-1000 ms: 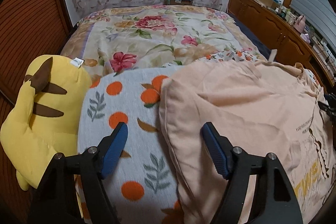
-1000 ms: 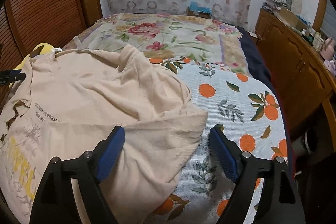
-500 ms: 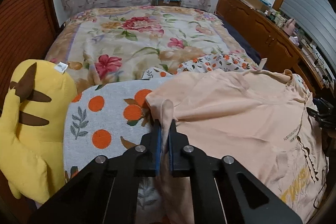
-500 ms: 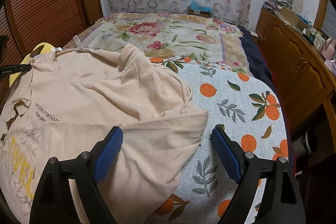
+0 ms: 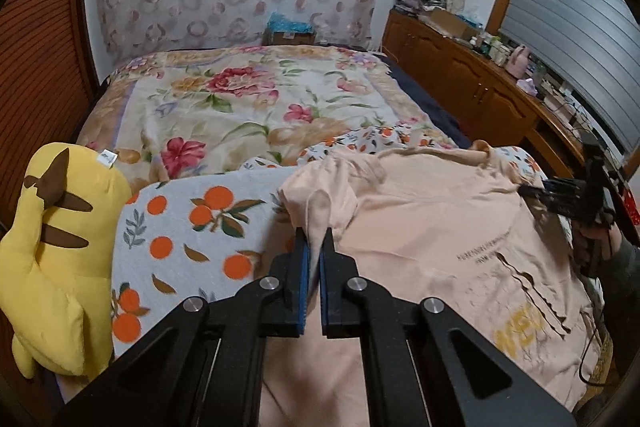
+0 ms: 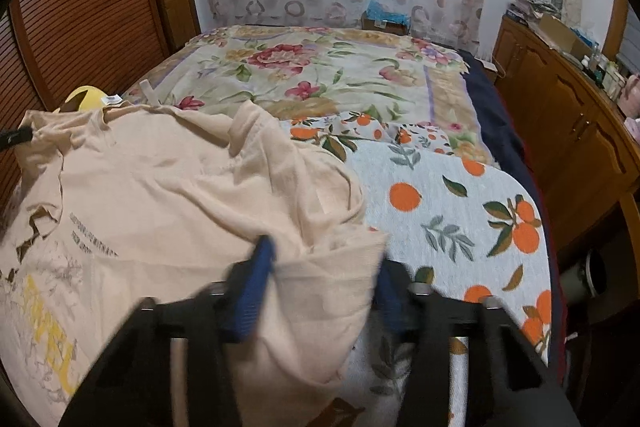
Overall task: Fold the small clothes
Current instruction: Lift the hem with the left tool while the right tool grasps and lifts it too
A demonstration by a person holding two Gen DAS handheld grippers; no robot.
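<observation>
One bed [image 5: 248, 107] carries one orange-print blanket [image 5: 192, 227], one peach T-shirt [image 5: 440, 235] and one yellow plush toy [image 5: 60, 247] at 9 o'clock. The shirt lies across the blanket. The left claw [image 5: 314, 247] is clamped on a raised shirt fold at 12 o'clock. The right claw [image 6: 320, 279] is blurred, its fingers apart around a shirt edge.

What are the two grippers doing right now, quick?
Left gripper: shut on the left sleeve of the peach T-shirt.
Right gripper: blurred, open around the other sleeve, not yet clamped.
</observation>
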